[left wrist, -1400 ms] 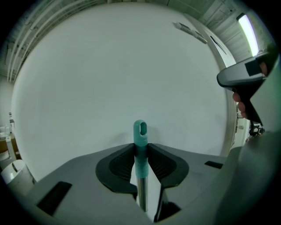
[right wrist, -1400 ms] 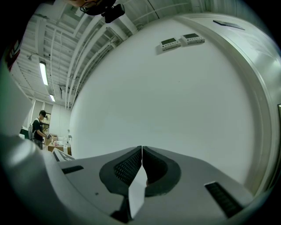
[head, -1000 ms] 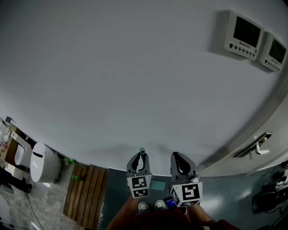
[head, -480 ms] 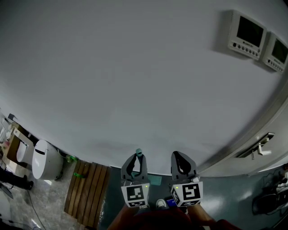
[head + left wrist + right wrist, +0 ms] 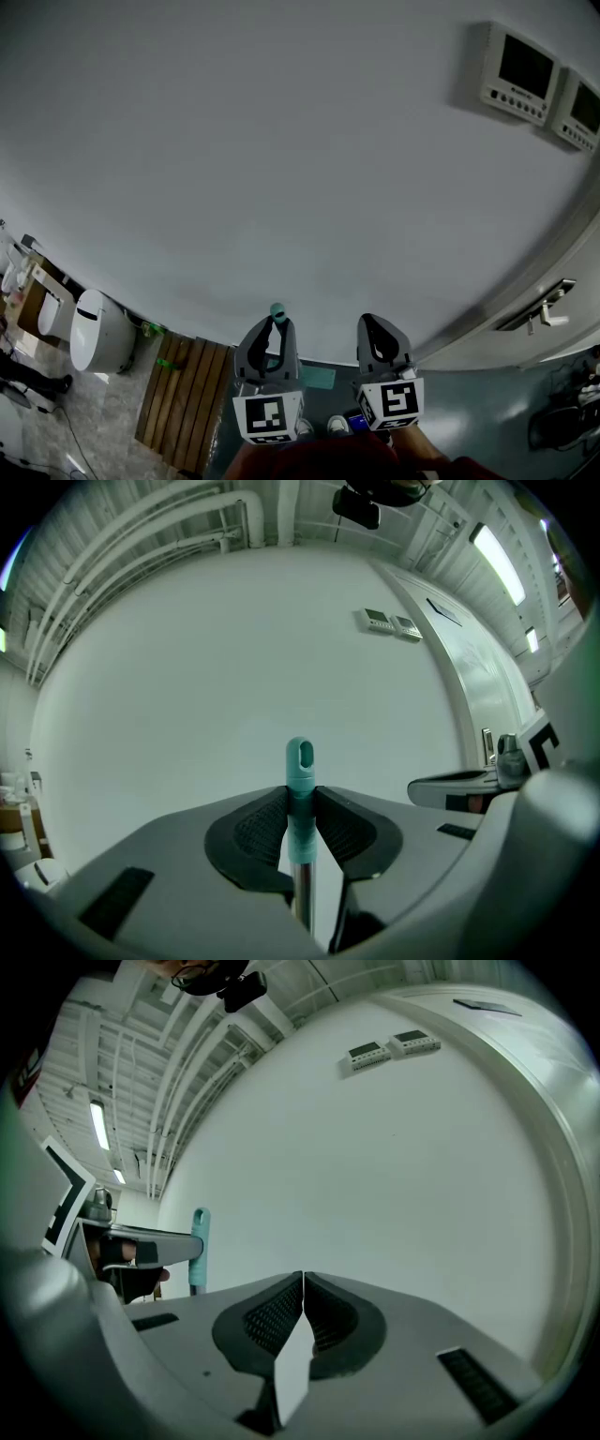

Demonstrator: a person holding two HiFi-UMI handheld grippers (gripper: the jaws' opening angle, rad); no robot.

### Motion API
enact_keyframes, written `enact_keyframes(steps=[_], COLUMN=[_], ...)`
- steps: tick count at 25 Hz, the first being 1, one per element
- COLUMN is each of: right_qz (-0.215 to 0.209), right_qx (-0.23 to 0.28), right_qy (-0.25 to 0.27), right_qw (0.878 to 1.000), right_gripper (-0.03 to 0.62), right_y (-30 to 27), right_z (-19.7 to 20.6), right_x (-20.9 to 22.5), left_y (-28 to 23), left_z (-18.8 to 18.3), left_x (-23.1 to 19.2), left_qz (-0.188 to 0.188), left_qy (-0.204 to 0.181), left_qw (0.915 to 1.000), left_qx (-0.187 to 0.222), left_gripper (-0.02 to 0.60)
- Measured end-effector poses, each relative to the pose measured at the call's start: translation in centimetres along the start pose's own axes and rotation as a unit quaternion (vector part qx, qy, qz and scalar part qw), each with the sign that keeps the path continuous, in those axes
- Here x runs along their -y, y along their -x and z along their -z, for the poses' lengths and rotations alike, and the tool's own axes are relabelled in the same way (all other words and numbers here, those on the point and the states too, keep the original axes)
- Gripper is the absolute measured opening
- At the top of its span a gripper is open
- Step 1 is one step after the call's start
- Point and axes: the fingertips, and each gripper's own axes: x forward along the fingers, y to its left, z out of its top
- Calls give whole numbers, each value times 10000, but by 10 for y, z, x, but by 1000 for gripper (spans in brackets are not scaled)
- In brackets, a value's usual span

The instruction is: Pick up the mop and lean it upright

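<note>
We see the left gripper (image 5: 300, 797) pointing level at a plain white wall (image 5: 281, 169), its fingers (image 5: 258, 825) pinching the mop handle (image 5: 300, 822) just below the top. The handle stands upright between the pads. Its teal cap (image 5: 299, 759), pierced by a hanging slot, rises above them, and the bare metal shaft runs down out of sight, so the mop's head is in no view. The right gripper (image 5: 303, 1283), just beside the left and likewise facing the wall, holds nothing, and its fingers (image 5: 272, 1316) are pressed together tip to tip. In the right gripper view the capped handle appears to the left, clear of that gripper. In the head view, two control panels (image 5: 534, 80) hang high on the wall at right, a door handle (image 5: 542, 316) sits lower right, and a slatted wooden mat (image 5: 183, 398) lies on the floor (image 5: 469, 412) at lower left.
</note>
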Motion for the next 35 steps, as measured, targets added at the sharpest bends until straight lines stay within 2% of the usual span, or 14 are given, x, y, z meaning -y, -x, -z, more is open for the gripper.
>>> enact_keyframes(steps=[4, 7, 31, 35], right_qz=[2, -35, 16, 26], right_qx=[38, 57, 22, 26], right_qy=[6, 21, -29, -44], right_qw=[10000, 10000, 10000, 10000], right_gripper=[18, 18, 18, 18], right_y=[0, 0, -1, -2], right_z=[-1, -2, -3, -3], right_x=[1, 0, 2, 3], left_y=[3, 5, 6, 6], left_z=[-21, -27, -32, -34], left_x=[5, 4, 1, 1], left_qz=[122, 78, -48, -42], left_qy=[113, 112, 238, 167], left_qw=[9997, 9996, 9992, 9993], left_qx=[170, 249, 324, 337], left_gripper=[106, 106, 107, 107])
